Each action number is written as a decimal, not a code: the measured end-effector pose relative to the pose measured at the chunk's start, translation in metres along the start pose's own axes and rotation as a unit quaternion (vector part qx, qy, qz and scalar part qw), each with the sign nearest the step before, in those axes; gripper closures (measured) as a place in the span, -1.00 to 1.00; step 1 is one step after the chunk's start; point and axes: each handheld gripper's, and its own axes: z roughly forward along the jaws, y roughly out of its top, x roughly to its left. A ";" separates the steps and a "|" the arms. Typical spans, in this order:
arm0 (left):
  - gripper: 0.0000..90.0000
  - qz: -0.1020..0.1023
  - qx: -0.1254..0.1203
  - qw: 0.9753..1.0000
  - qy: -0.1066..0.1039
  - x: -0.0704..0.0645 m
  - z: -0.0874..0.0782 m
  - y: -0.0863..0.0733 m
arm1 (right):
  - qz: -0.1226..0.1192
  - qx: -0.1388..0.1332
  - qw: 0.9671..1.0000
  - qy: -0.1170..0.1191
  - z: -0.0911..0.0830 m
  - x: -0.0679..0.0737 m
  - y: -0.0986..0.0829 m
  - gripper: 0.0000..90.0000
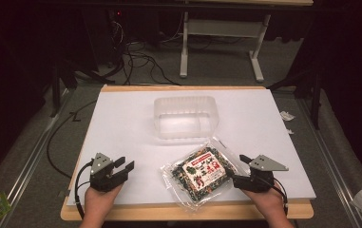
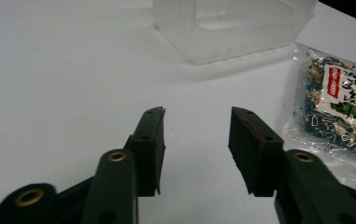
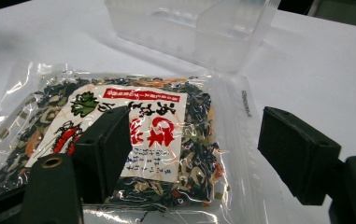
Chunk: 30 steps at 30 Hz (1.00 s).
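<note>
White table (image 1: 121,123): one tub (image 1: 185,117), one packet (image 1: 201,173).

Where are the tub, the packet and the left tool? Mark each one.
tub (image 1: 185,102): high view, far rim.
packet (image 3: 133,126): right gripper view, printed label.
left tool (image 2: 196,140): left gripper view, midway between its open jaw tips.

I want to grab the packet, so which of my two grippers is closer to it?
The right gripper, jaws open right at the packet's edge. The left gripper sits apart over bare table.
</note>
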 end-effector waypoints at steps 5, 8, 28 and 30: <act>0.68 -0.004 0.002 1.000 0.011 -0.002 -0.001 -0.001 | 0.008 -0.004 1.000 -0.001 -0.003 0.000 -0.002 -0.46; 0.79 -0.002 0.002 1.000 0.019 -0.002 -0.002 -0.001 | 0.013 -0.004 1.000 0.000 -0.004 -0.001 -0.002 -0.47; 1.00 0.024 0.074 0.997 0.002 -0.048 0.048 -0.001 | 0.033 0.016 0.999 0.005 0.000 -0.005 -0.008 -0.46; 1.00 0.025 0.082 0.996 -0.004 -0.052 0.048 -0.003 | 0.013 0.019 1.000 0.000 -0.003 -0.002 -0.010 -0.45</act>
